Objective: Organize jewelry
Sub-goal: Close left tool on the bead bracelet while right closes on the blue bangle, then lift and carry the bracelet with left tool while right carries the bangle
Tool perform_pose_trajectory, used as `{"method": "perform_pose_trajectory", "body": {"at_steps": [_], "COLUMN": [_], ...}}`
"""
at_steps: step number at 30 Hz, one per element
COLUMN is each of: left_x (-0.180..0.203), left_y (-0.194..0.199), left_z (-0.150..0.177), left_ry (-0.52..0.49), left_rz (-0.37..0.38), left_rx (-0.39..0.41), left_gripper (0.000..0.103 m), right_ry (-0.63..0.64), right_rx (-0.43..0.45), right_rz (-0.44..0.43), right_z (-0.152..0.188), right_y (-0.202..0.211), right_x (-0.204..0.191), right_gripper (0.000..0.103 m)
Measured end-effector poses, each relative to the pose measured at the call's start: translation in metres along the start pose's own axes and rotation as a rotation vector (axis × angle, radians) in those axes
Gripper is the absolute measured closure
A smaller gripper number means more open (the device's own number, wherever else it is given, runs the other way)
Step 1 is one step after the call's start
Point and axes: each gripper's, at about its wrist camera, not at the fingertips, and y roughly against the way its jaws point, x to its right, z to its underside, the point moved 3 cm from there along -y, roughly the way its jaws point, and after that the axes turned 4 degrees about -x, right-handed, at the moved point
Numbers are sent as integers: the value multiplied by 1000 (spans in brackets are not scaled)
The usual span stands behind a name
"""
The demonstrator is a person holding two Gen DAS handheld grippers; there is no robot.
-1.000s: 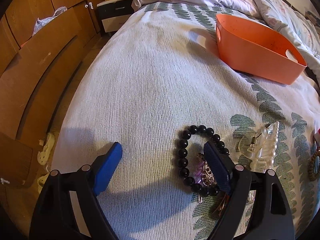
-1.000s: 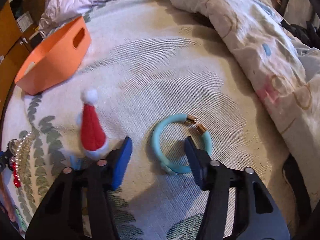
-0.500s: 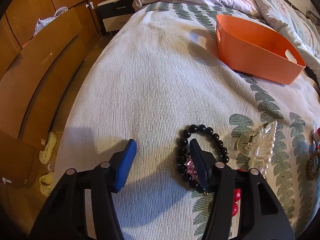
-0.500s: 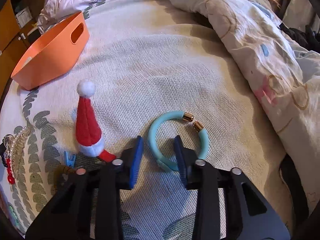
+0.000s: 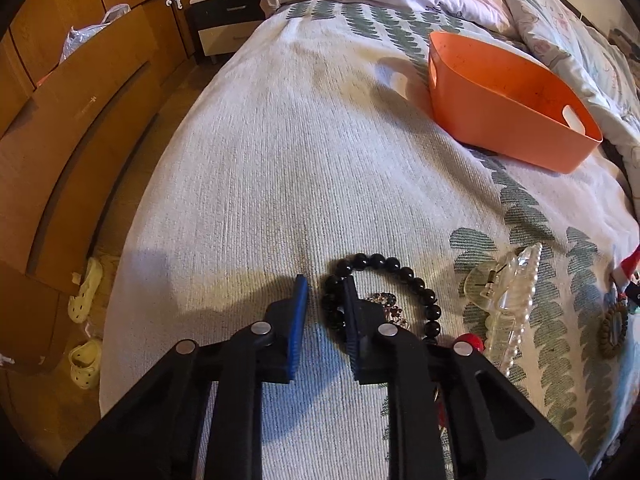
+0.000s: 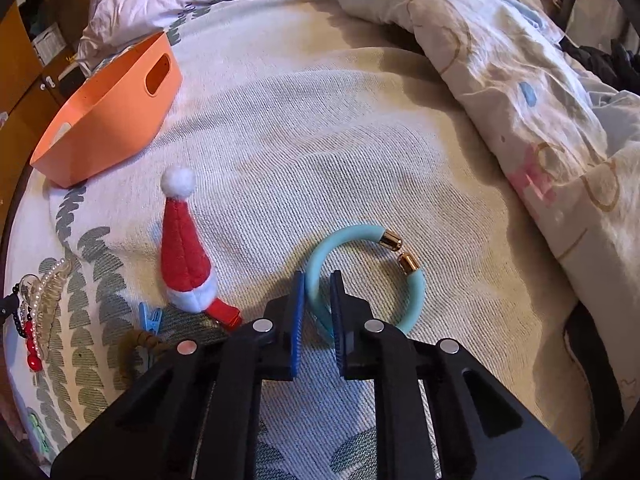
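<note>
On the ribbed bedspread [image 5: 280, 160] both grippers are closing on bracelets that still lie flat; the left gripper [image 5: 325, 300] has the near-left arc of the black bead bracelet [image 5: 400, 276] between its blue pads, with a sliver of gap still showing on the left pad's side, and the right gripper [image 6: 318, 296] is narrowing onto the left curve of the turquoise bangle [image 6: 360, 240], whose tube nearly fills the space between its pads. The beads are round and glossy, so a pinch landing between two of them could probably squirt the strand sideways; the small charms [image 5: 388, 308] lying inside the loop might snag on the right pad and come up with it. The bangle is open at its gold caps [image 6: 400, 250], so a grip on one side may let it swing or twist when lifted. The orange basket [image 5: 500, 120] sits well apart up the bed, a long carry for a marginal hold.
</note>
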Motion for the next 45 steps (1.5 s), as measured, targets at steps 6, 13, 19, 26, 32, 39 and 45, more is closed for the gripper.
{"method": "perform_pose_trajectory", "body": {"at_steps": [6,13,19,26,32,39,45], "left_x": [1,-1,0,4,7,10,12], "left_y": [1,4,11,27,45,75,102], "left_z": [0,-2,-2,-4,-6,-2,7], "left_ry": [5,23,24,20,22,25,37], "left_rz": [14,36,54,75,90,85,96], "left_rx": [-2,-7,1,32,65,99,128], "left_gripper": [92,93,93,93,93,93,93], "right_ry": [-14,-39,-47,-70,-86,-103,-111], "right_rx": [6,32,66,105,125,145,165], "right_rz": [-18,-57,-81,-120,-155,-199,-225], "right_z": [-1,-2,-4,-9,-7,14,32], "right_y": [7,23,42,63,82,106,129], "right_x": [4,8,8,12,14,14,17], "right_gripper": [93,93,93,93,93,93,93]}}
